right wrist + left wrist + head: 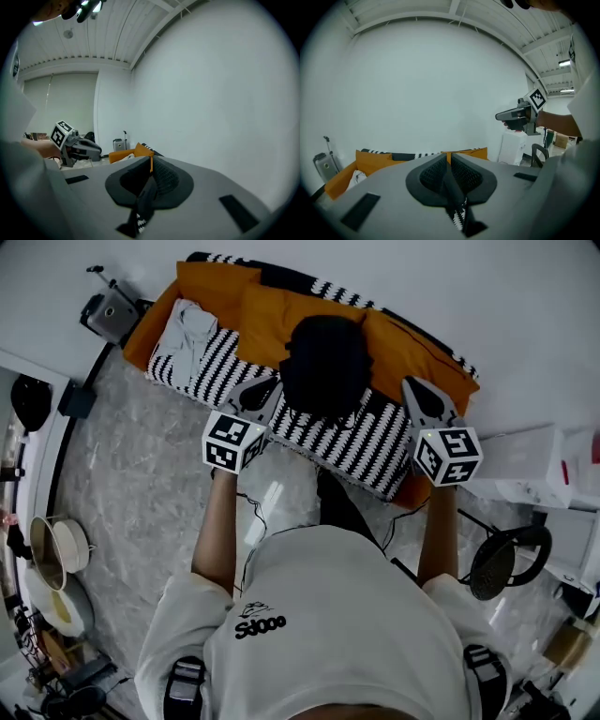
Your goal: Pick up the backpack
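The black backpack (326, 367) stands on a black-and-white striped sofa (356, 442), against orange cushions (281, 310). My left gripper (270, 385) hovers by the backpack's left side, its jaws shut with nothing in them. My right gripper (413, 386) is a little off the backpack's right side, also shut and empty. In the left gripper view the closed jaws (449, 155) point over the sofa's back at a white wall, with the right gripper (516, 115) off to the right. In the right gripper view the jaws (150, 160) are closed and the left gripper (77, 147) shows at the left. The backpack is hidden in both gripper views.
A crumpled grey-white cloth (187, 329) lies on the sofa's left end. A grey case (108, 310) stands by the wall at the upper left. White boxes (525, 460) and a black round stool (502, 559) are at the right. Bowls (61, 545) sit at the far left.
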Tool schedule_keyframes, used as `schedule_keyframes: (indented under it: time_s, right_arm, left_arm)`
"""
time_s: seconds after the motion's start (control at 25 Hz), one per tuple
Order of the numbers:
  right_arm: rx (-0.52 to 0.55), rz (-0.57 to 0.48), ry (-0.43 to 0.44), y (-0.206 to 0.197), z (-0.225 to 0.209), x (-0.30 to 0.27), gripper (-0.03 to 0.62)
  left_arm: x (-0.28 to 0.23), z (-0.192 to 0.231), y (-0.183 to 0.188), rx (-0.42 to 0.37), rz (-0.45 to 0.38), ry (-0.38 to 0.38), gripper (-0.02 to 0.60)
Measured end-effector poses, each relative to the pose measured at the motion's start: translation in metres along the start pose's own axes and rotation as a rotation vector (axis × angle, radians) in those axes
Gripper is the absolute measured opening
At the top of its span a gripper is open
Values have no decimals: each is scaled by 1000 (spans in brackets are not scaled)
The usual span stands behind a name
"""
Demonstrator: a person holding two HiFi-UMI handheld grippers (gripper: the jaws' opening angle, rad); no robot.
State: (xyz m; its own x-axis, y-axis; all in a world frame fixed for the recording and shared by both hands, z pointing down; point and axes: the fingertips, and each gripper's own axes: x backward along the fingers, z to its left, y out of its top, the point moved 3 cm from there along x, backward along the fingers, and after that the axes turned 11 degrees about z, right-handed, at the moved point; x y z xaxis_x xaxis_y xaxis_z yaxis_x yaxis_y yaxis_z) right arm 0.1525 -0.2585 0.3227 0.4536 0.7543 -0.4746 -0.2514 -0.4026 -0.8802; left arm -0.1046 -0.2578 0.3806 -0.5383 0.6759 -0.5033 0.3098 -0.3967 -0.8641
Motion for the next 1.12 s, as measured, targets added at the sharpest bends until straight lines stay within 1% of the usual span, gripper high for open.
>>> schedule_keyframes:
  time_s: [0.16, 0.32, 0.36, 0.4, 0.44, 0.48, 0.56, 0.6, 0.72, 0.96, 1.12]
  right_arm:
    - [-21, 16, 19, 0, -49, -53, 37]
    - [-77, 41, 27, -11, -90, -106, 37]
    - [-91, 46, 28, -14, -99, -119, 38]
    - [-100, 53, 31, -17, -108, -132, 38]
    - [-105, 63, 38, -21, -115, -146, 39]
    - [-106, 77, 49, -25, -120, -160, 48]
    - [-95, 111, 78, -34, -127, -187, 146]
    - [-83, 127, 83, -39, -130, -199, 162]
    - [-58, 171, 87, -53, -141, -237, 173]
    - [-83, 249, 123, -90, -168, -311, 179]
    - [-103, 296, 143, -119, -184, -359, 184]
  left_arm:
    - [-56, 36, 3, -3, 52, -6, 26]
    - [-107, 64, -8, 28, 99, -27, 28]
    - [-120, 70, -12, 34, 114, -40, 37]
    - [-133, 75, -17, 36, 132, -54, 79]
    - [-146, 80, -22, 33, 153, -69, 138]
    - [-158, 85, -27, 28, 171, -79, 152]
    - [-180, 95, -38, 25, 197, -85, 158]
    - [-191, 101, -43, 31, 208, -87, 158]
    - [-225, 120, -60, 57, 242, -98, 160]
    - [-295, 152, -95, 91, 312, -136, 166]
    - [-338, 175, -126, 125, 364, -152, 170]
